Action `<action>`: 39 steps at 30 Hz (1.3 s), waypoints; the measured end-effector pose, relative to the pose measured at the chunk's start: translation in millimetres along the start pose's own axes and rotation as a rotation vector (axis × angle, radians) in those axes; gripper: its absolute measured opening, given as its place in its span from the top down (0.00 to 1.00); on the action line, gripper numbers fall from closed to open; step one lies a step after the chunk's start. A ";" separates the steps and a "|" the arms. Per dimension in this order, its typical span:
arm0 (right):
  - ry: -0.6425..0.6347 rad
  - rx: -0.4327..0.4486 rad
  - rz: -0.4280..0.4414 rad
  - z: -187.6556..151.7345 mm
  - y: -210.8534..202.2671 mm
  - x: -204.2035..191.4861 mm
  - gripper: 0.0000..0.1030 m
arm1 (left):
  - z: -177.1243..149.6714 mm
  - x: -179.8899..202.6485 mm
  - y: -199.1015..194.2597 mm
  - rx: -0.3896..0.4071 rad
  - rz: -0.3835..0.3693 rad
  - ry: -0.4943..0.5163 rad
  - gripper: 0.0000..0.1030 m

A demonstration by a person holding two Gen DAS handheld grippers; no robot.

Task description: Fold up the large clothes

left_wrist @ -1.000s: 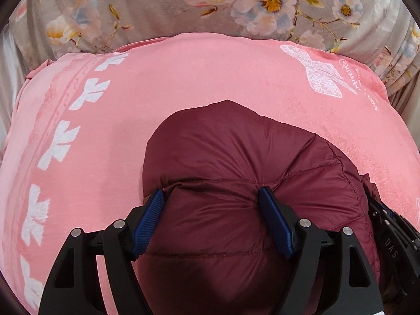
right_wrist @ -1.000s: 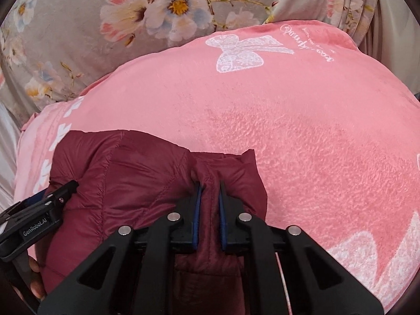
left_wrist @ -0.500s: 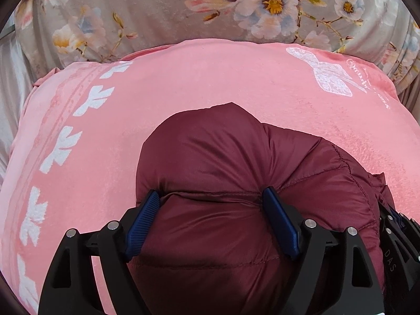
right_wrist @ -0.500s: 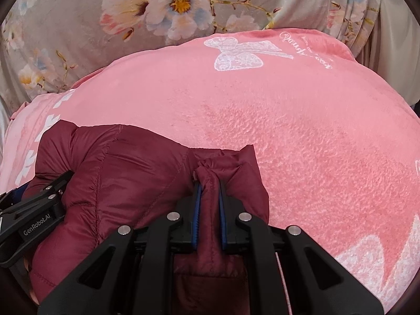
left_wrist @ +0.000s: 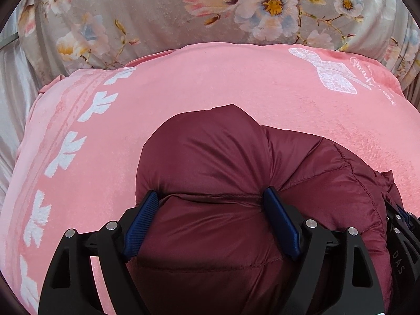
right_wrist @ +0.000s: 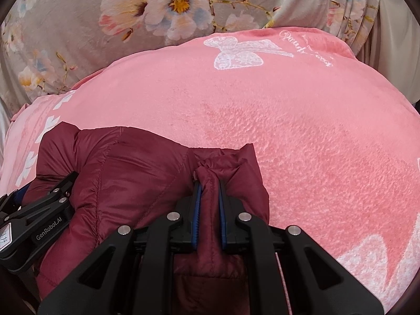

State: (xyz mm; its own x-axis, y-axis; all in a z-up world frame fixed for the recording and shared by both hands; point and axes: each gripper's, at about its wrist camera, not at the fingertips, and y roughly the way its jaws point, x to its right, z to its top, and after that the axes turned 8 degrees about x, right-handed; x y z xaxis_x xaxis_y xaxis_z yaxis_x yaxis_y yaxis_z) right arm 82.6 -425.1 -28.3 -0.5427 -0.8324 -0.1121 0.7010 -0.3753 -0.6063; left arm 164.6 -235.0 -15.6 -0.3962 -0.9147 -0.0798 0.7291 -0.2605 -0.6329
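In the left wrist view, the left gripper straddles a fat bulge of the maroon puffer jacket; its blue pads stand wide and dent the padding on both sides, so it holds a thick bunch of the jacket rather than hanging free. The jacket lies bundled on the near part of a pink blanket printed with white leaf shapes and a white bow, which is spread over a grey floral bedcover. At the right edge a black piece of the other tool shows. In the right wrist view, the right gripper is clamped tight on a thin ridge of jacket fabric, near a collar-like edge, and the left tool's black body sits at the lower left against the same garment. The likely trouble from here: the slick, puffy shell could squirm out of the wide left hold if it slackens, letting the bundle spring apart; and pulling the two holds unevenly could skew the fold or drag the blanket beneath. By count: one jacket, one blanket, one bedcover, two grippers.
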 end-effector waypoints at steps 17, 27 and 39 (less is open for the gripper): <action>-0.035 -0.082 0.083 -50.1 -111.6 -5.7 0.87 | -52.8 -62.2 -81.1 -0.161 -0.206 -0.094 0.21; 0.034 -0.045 0.103 -54.1 -120.3 3.9 0.75 | -70.0 -78.6 -81.8 -0.230 -0.281 -0.200 0.19; 0.322 -0.165 0.234 -45.6 -84.4 54.1 0.26 | -79.4 -113.0 -52.5 -0.330 -0.533 -0.467 0.18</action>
State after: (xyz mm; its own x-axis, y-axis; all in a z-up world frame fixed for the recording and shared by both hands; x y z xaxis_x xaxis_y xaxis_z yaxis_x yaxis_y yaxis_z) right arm -27.0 -419.8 -19.1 -0.5125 -0.7081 -0.4858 0.7532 -0.0989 -0.6504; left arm 126.8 -93.4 -34.5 -0.3163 -0.7465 0.5853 0.2739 -0.6626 -0.6971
